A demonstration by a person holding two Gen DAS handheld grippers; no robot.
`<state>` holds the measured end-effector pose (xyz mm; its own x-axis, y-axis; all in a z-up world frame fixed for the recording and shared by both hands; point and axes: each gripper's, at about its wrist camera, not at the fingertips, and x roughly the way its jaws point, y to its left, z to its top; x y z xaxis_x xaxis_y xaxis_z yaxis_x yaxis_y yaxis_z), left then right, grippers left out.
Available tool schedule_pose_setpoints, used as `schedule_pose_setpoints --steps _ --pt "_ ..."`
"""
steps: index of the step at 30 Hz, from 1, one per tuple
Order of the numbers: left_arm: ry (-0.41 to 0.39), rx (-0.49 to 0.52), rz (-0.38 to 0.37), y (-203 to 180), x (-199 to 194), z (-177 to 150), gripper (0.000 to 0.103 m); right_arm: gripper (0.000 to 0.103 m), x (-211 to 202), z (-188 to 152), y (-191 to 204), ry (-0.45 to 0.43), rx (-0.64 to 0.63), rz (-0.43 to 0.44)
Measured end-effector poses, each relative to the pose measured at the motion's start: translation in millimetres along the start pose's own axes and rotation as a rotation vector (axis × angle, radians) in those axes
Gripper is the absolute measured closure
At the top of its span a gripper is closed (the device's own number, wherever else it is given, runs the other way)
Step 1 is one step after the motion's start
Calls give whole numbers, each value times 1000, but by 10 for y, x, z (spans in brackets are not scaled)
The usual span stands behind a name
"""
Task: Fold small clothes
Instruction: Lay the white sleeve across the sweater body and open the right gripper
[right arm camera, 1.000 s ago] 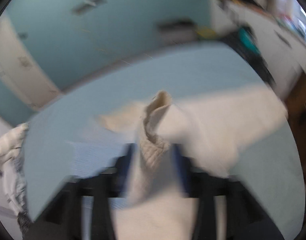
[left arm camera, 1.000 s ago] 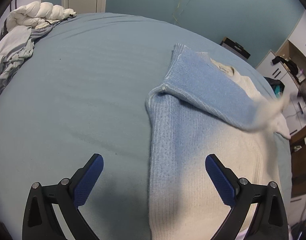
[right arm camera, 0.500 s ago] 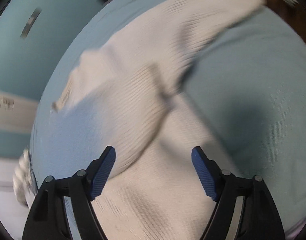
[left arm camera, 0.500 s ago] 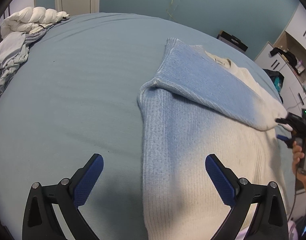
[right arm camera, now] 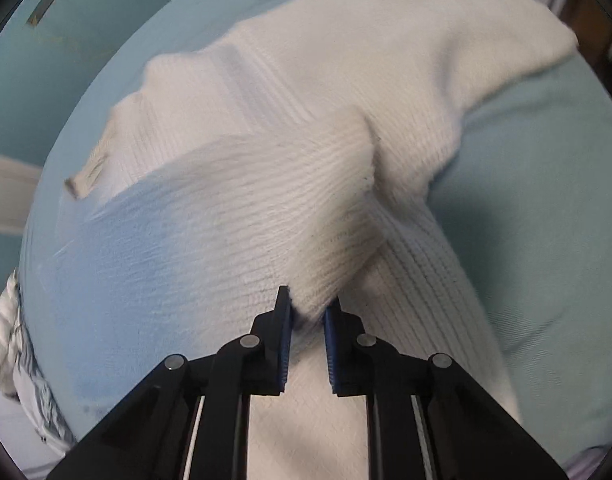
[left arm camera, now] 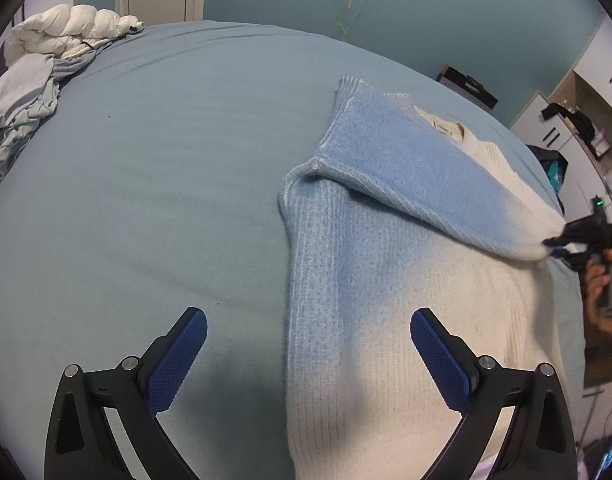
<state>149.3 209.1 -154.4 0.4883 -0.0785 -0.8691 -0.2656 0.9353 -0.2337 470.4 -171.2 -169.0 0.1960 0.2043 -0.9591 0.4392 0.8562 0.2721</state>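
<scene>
Folding a sleeve is the step in hand: the right hand-held gripper [right arm camera: 308,312] is closing on the cuff [right arm camera: 318,300] of the sweater [left arm camera: 386,280], with the knit pinched between its pads. The sweater lies flat on the bed [left arm camera: 165,180], blue on one side and fading to cream on the other, and its near sleeve is already drawn slantwise across the chest. The left hand-held gripper [left arm camera: 308,364] hangs released above the sweater's blue edge, nothing between its pads. Next, I judge, the cuff needs settling flat on the body without dragging the layers beneath, then the other sleeve [right arm camera: 446,40] folded in. No containers are in sight; a heap of bedding [left arm camera: 45,60] sits at the bed's far corner.
</scene>
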Motion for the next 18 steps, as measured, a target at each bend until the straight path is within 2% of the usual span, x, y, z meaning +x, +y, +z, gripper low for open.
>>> schedule_pose_setpoints --steps 1,3,4,5,6,7,8,10,12,13,14,16,18 --pt "-1 0 1 -1 -2 1 1 91 -148 41 16 -5 20 43" --pt "6 0 8 -3 24 -2 1 77 -389 98 -8 -49 60 120" --pt "11 0 10 -7 34 -5 1 46 -492 117 -41 -89 80 129" --pt "16 0 10 -15 47 -8 1 8 -601 137 -111 -149 101 122" --pt "20 1 9 -26 54 -14 1 0 -679 120 -183 -208 115 110" --pt "21 4 9 -39 55 -15 1 1 -749 82 -293 -279 129 90" --pt "19 13 10 -62 48 -21 1 1 -758 69 -379 -303 129 70" --pt "13 24 11 -91 36 -29 1 1 -614 23 -518 -255 109 64" --pt "15 34 12 -123 44 -35 1 9 -389 -66 -565 -179 46 54" --pt "18 35 12 -132 60 -33 1 20 -292 -137 -556 -158 -15 0" --pt "20 36 11 -130 64 -37 1 27 -203 -207 -514 -154 -87 -66" --pt "23 34 9 -126 80 -39 1 28 -23 -346 -325 -191 -260 -226" --pt "24 34 9 -117 96 -34 1 28 90 -418 -154 -238 -409 -320"
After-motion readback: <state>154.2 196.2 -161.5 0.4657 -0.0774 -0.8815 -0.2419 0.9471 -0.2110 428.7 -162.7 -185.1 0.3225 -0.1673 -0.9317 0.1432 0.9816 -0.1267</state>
